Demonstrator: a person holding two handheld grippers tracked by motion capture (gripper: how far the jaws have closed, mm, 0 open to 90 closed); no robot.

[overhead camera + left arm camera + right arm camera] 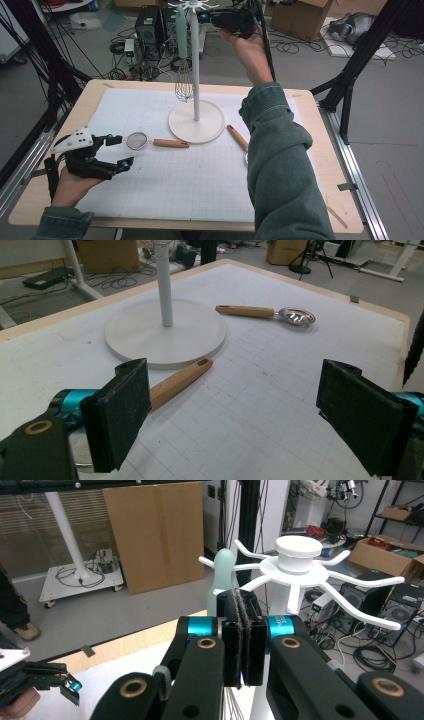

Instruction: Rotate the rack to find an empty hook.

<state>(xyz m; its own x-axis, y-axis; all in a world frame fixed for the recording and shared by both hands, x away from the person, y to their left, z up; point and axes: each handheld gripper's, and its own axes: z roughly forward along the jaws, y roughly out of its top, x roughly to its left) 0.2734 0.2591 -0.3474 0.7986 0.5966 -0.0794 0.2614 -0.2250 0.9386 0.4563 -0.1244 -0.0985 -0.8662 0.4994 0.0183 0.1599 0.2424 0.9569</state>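
Right gripper (206, 18) raised beside whisk (183, 55)

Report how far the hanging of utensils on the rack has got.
Done: the whisk with the pale green handle hangs from the white rack. In hand: the right gripper, shut and empty, is up by the hooks. Left: the strainer beside the open left gripper, and the slotted spoon, both lying on the mat.
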